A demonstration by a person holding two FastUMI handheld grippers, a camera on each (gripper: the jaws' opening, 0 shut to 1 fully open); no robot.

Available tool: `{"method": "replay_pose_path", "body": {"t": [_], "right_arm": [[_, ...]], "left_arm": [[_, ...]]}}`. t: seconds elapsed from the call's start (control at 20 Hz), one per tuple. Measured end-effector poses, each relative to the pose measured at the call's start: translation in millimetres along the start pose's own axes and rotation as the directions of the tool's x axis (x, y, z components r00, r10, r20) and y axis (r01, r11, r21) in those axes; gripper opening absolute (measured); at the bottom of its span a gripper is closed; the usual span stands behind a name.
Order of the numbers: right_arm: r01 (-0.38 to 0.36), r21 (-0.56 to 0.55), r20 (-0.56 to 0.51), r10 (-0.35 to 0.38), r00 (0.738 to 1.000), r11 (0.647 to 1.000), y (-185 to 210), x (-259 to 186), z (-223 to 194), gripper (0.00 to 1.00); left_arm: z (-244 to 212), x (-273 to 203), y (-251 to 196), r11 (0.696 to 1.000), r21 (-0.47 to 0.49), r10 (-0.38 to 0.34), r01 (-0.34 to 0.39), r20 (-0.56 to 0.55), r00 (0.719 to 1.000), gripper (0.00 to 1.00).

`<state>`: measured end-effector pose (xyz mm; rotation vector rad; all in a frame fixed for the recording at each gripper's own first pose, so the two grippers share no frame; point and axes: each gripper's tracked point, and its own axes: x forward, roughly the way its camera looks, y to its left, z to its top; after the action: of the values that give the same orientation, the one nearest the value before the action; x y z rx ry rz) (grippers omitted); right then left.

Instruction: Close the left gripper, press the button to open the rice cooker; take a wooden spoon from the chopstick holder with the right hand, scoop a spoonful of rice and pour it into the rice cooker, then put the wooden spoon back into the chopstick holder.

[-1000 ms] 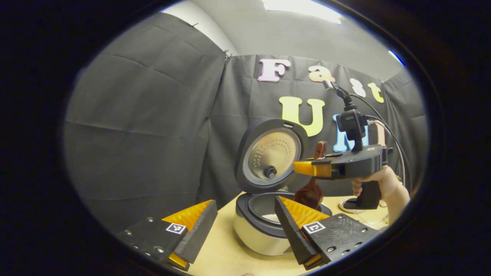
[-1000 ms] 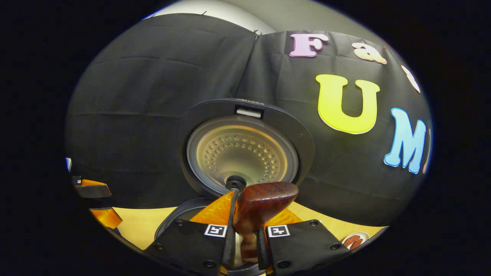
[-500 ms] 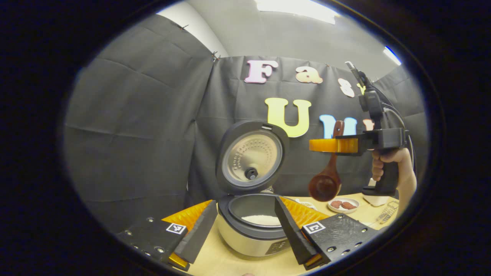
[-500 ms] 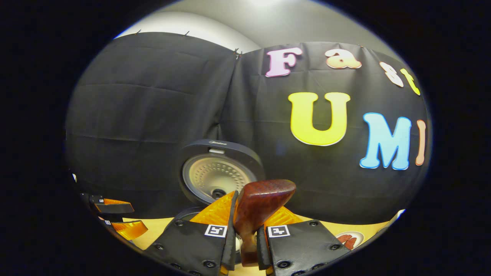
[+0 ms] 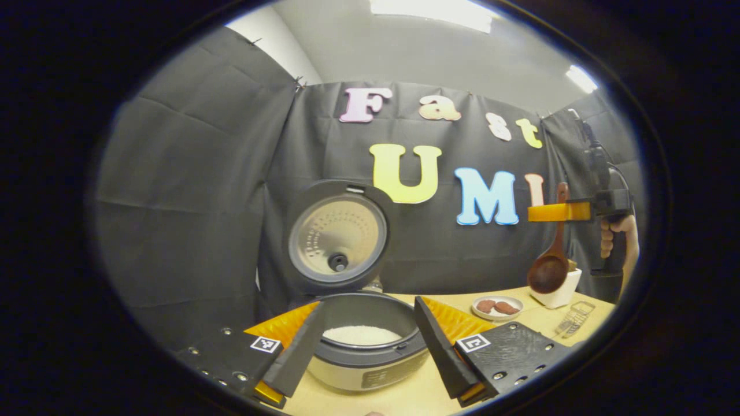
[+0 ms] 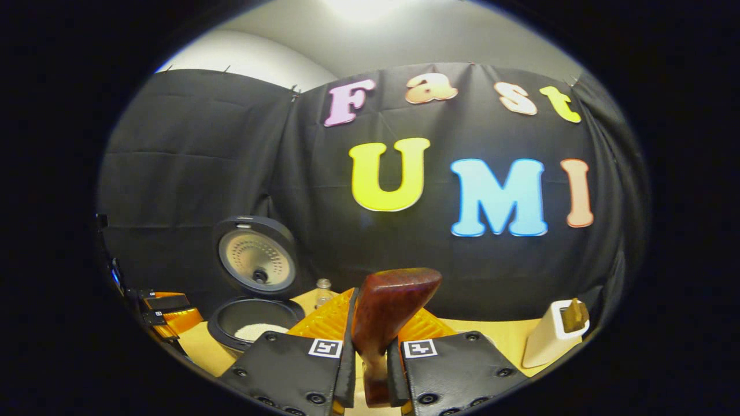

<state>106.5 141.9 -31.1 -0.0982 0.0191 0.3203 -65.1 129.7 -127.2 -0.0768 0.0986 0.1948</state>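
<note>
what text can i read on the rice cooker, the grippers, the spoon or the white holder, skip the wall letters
None can be read.
rice cooker front panel: marks too small to read.
left gripper and right gripper: square coded markers, no words.
wooden spoon: bare.
chopstick holder: bare.

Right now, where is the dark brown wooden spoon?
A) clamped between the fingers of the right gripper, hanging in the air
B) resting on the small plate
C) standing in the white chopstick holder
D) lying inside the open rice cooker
A: in the right gripper view both fingers of the right gripper press on the handle of the dark brown wooden spoon, and the left gripper view shows its bowl hanging above the table beside the white chopstick holder.
</note>
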Motion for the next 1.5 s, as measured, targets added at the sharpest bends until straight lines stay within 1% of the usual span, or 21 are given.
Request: {"method": "replay_pose_path", "body": {"t": [0.05,0.1,0.15,0.2,0.25,0.3,0.35,0.4,0.45,0.5,0.6,0.65,0.7,0.85,0.95,1.05,1.1,1.25,1.3,1.45,1.5], "right_arm": [[0.041,0.012,0.0,-0.041,0.999,0.999,-23,-11,-3,0.21],[0.081,0.026,-0.005,-0.081,0.997,0.996,-44,-22,-8,0.24],[0.119,0.038,-0.017,-0.119,0.993,0.992,-63,-32,-16,0.21],[0.157,0.044,-0.032,-0.156,0.987,0.987,-82,-42,-24,0.24],[0.196,0.048,-0.047,-0.194,0.98,0.979,-101,-51,-32,0.21],[0.232,0.053,-0.059,-0.229,0.972,0.971,-118,-61,-39,0.24],[0.261,0.066,-0.069,-0.257,0.964,0.963,-136,-69,-45,0.2],[0.285,0.084,-0.081,-0.278,0.957,0.955,-149,-78,-53,0.24],[0.304,0.108,-0.093,-0.294,0.951,0.947,-161,-85,-60,0.24],[0.322,0.132,-0.101,-0.31,0.945,0.938,-172,-91,-66,0.22],[0.355,0.163,-0.12,-0.339,0.933,0.921,-193,-103,-83,0.21],[0.372,0.175,-0.134,-0.353,0.926,0.911,-202,-107,-93,0.21],[0.388,0.189,-0.149,-0.364,0.919,0.902,-209,-109,-103,0.24],[0.416,0.229,-0.207,-0.374,0.904,0.88,-225,-110,-134,0.24],[0.428,0.242,-0.241,-0.373,0.896,0.871,-230,-107,-155,0.25],[0.421,0.267,-0.279,-0.349,0.895,0.867,-228,-102,-171,0.25],[0.422,0.272,-0.299,-0.341,0.891,0.865,-228,-100,-182,0.25],[0.433,0.278,-0.341,-0.333,0.879,0.857,-229,-96,-206,0.24],[0.436,0.285,-0.348,-0.331,0.877,0.854,-228,-95,-211,0.24],[0.44,0.335,-0.348,-0.324,0.88,0.833,-230,-96,-216,0.26],[0.455,0.347,-0.349,-0.338,0.874,0.82,-233,-97,-217,0.27]], "left_arm": [[-1,4,-10,1.0,-0.002,-0.017,0.017,-0.004,1.0,0.93],[-3,7,-21,0.999,-0.002,-0.034,0.034,-0.008,0.999,0.94],[-4,11,-29,0.999,-0.001,-0.048,0.048,-0.01,0.999,0.94],[-5,14,-39,0.998,-0.001,-0.06,0.06,-0.012,0.998,0.93],[-5,16,-49,0.997,0.0,-0.074,0.074,-0.014,0.997,0.93],[-6,18,-60,0.996,0.0,-0.085,0.085,-0.016,0.996,0.93],[-6,20,-69,0.995,0.001,-0.098,0.098,-0.018,0.995,0.93],[-6,22,-78,0.994,0.003,-0.109,0.109,-0.018,0.994,0.94],[-6,24,-87,0.993,0.004,-0.118,0.118,-0.018,0.993,0.93],[-6,25,-95,0.992,0.006,-0.127,0.127,-0.017,0.992,0.93],[-5,27,-109,0.99,0.012,-0.14,0.14,-0.019,0.99,0.93],[-4,28,-116,0.989,0.017,-0.146,0.147,-0.021,0.989,0.93],[-4,28,-122,0.988,0.019,-0.154,0.154,-0.024,0.988,0.94],[6,23,-140,0.984,-0.001,-0.18,0.18,-0.009,0.984,0.93],[13,20,-146,0.983,0.002,-0.182,0.182,0.006,0.983,0.93],[20,16,-148,0.985,0.006,-0.173,0.173,0.021,0.985,0.92],[20,14,-147,0.986,0.004,-0.168,0.168,0.025,0.986,0.94],[19,14,-143,0.99,-0.001,-0.141,0.141,0.022,0.99,0.94],[18,14,-140,0.991,-0.001,-0.132,0.132,0.016,0.991,0.92],[19,16,-134,0.994,-0.001,-0.107,0.107,0.014,0.994,0.92],[21,16,-131,0.995,0.003,-0.1,0.1,0.016,0.995,0.92]]}}
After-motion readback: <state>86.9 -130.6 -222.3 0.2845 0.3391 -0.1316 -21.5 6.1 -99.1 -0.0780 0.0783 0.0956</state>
